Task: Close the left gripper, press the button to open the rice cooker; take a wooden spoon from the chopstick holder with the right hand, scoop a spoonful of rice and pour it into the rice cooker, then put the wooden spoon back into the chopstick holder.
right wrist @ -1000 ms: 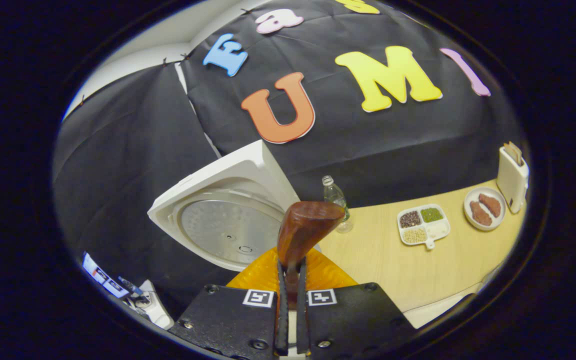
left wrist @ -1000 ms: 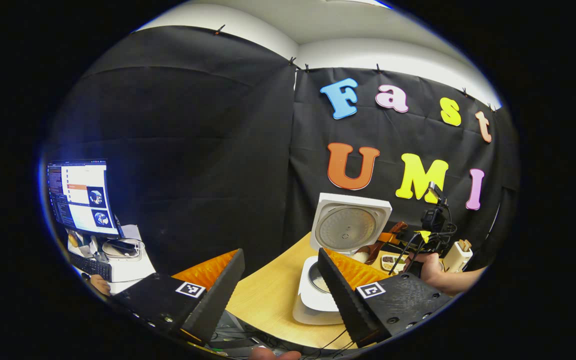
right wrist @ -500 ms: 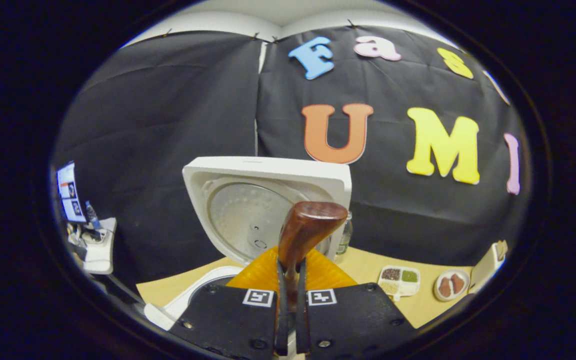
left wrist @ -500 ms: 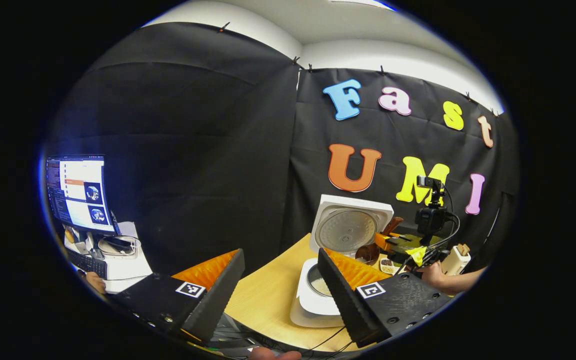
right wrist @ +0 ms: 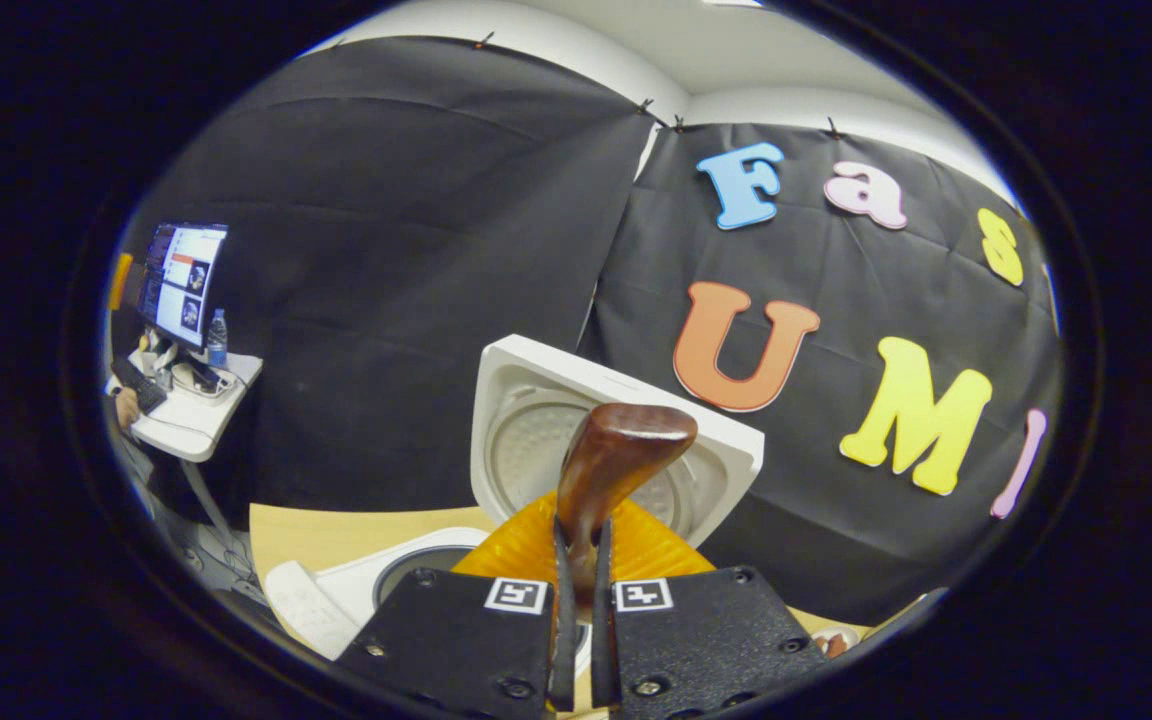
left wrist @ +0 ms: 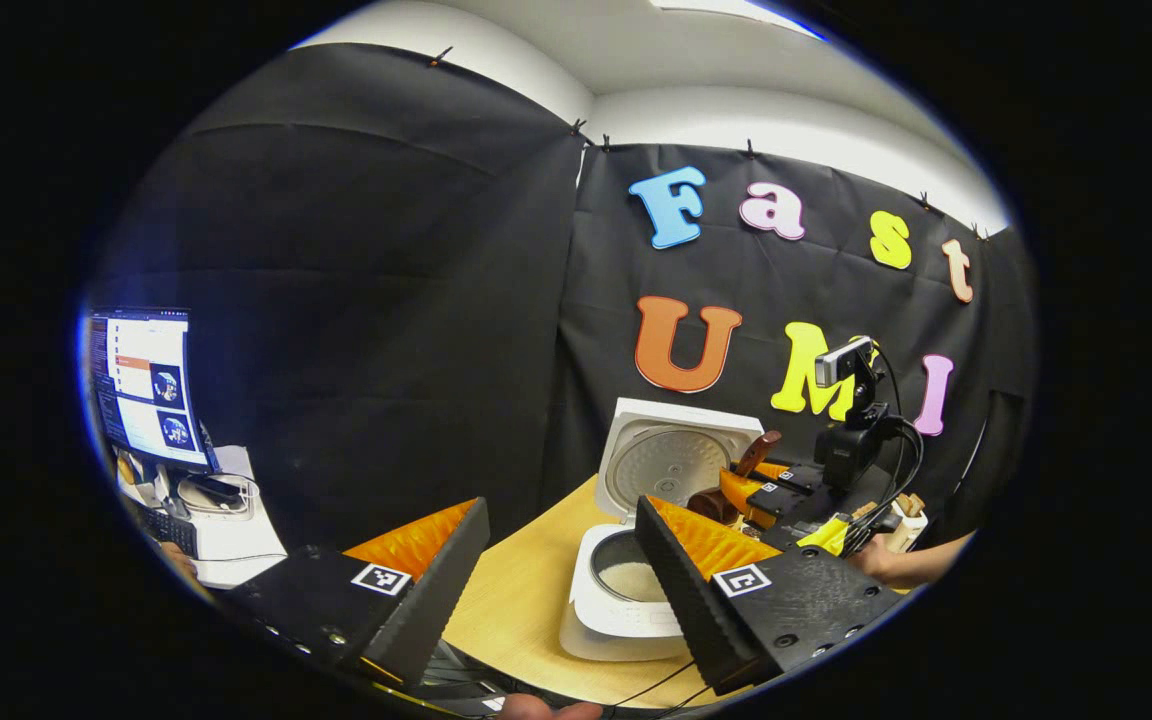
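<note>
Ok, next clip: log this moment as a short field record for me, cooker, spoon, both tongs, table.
rice cooker: on the table, lid raised upright, white rice visible in the inner pot
wooden spoon: clamped by its handle in the right tongs
right tongs: shut on the spoon, held near the open cooker
left tongs: open, holding nothing, back from the cooker
table: light wood surface
side desk: monitor lit, at the far left
</note>
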